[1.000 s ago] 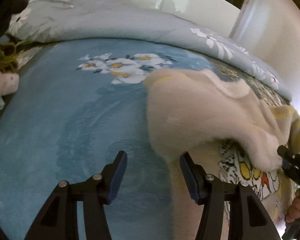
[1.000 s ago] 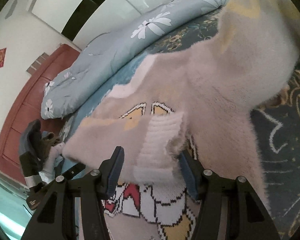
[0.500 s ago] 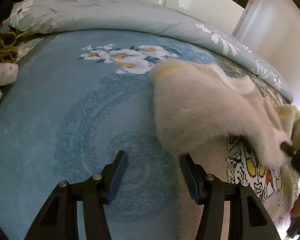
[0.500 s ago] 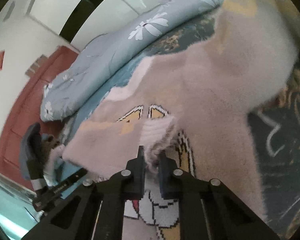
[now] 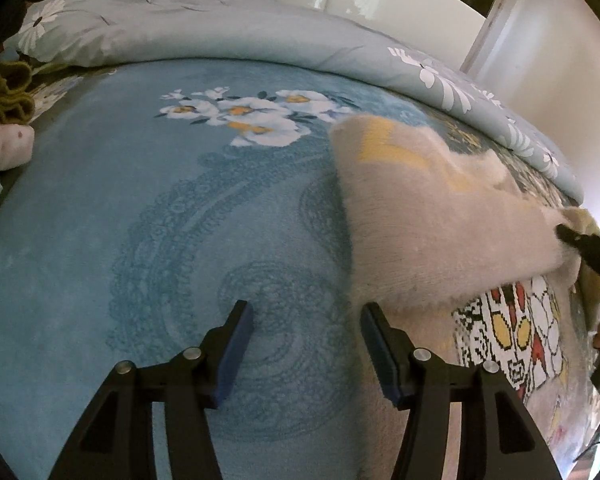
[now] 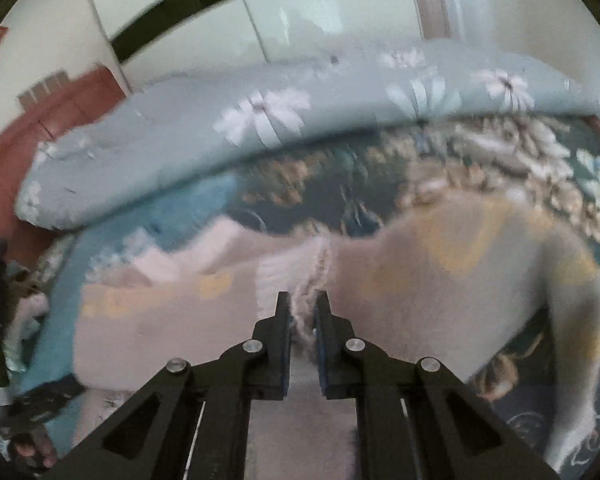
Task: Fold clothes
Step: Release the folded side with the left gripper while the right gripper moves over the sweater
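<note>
My left gripper (image 5: 306, 346) hangs half open and empty over the blue bedspread (image 5: 140, 240), with the sweater (image 5: 420, 220) just to its right, lying flat. My right gripper (image 6: 302, 322) is clamped on the sweater's ribbed cuff (image 6: 296, 280), so I judge the sleeve must fold across the body toward the left gripper.

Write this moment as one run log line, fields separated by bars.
step: folding sweater | right gripper: shut on sweater cuff | left gripper: open, empty, over blue blanket
</note>
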### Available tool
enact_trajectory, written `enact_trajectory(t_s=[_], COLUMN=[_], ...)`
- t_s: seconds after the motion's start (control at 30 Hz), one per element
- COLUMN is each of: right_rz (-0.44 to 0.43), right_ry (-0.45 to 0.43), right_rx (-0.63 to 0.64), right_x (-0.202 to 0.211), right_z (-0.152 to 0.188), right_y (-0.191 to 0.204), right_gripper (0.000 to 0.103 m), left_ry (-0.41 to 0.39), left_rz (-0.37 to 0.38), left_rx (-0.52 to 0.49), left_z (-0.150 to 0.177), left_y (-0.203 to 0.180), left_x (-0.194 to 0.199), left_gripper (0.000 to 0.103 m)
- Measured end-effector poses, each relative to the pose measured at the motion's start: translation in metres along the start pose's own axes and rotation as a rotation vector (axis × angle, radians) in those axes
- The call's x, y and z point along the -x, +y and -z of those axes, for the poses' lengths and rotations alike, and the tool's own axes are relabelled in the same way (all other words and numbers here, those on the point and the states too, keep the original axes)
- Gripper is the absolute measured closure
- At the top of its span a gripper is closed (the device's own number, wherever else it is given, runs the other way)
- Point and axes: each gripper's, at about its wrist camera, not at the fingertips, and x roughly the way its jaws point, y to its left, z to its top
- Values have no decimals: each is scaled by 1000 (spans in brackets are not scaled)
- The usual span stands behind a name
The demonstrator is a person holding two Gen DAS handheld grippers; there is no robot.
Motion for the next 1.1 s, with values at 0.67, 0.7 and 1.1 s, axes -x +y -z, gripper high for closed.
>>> enact_trajectory(t_s=[0.67,0.7,1.1], right_rz=[250,266,332], right_ry=[-175,-132,-47], right_rx=[8,0,-104], right_x=[123,118,94], right_z=[62,66,91], right_y=[-77,-85,-127], right_gripper=[48,48,51], left_ry=[-91,-90,-109], left_rz=[-14,-8,-15], left_rx=[151,148,112], left_z=[34,35,43], left_y=[27,25,17], left_x=[54,55,72], left_gripper=[42,42,42])
